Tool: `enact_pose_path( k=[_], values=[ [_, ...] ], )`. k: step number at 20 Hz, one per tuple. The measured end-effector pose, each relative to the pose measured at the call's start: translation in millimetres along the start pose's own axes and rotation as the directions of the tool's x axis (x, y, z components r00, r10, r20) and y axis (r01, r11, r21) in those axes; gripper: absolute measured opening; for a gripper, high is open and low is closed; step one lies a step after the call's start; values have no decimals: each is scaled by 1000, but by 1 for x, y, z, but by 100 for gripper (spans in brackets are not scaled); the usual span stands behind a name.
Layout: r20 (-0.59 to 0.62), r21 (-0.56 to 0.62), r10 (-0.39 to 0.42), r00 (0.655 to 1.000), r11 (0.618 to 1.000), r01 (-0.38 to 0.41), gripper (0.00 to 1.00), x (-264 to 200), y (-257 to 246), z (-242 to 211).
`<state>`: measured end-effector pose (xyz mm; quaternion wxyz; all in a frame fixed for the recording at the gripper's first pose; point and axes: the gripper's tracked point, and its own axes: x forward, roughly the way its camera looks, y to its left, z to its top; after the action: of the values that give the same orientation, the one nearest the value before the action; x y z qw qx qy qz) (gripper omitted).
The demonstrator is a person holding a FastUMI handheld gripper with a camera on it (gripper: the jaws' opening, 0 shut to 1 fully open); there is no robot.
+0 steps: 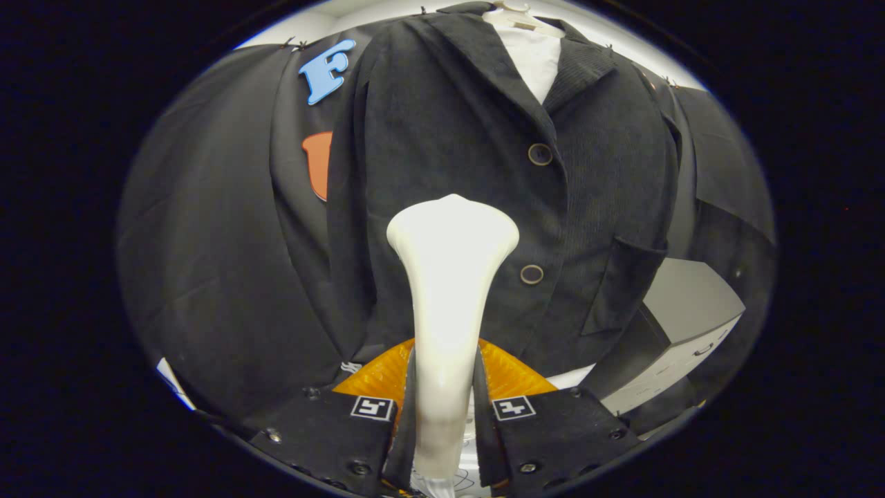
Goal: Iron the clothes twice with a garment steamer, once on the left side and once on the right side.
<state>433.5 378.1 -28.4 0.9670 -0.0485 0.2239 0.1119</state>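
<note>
A dark corduroy jacket (442,124) hangs on a white hanger (515,15) over a white shirt (534,59), facing me. It has two round buttons (540,153) down the front and a patch pocket (622,283) on its right panel. A white garment steamer (449,277) stands upright between my fingers. Both fingers press on the steamer's handle, so my gripper (444,398) is shut on it. The steamer's flared head rests against or just in front of the jacket's left panel, left of the lower button; I cannot tell if it touches.
Black cloth (207,242) hangs behind and to the left of the jacket. A grey cabinet (684,325) with drawers stands low on the right. An orange ribbed part (511,377) lies just behind my fingers.
</note>
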Motion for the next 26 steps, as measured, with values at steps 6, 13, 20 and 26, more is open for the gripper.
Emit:
enact_pose_path(
  k=[6, 13, 20, 26],
  values=[
    [-45, -5, 6, 999, 1000, -6, 39, 15, 2, -26],
    [-112, -20, 3, 994, 1000, -5, 39, 44, 3, -78],
    [-173, -25, 18, 985, 999, -22, 39, 54, 3, -123],
    [-228, -21, 31, 973, 999, -37, 39, 55, 1, -149]
  ],
)
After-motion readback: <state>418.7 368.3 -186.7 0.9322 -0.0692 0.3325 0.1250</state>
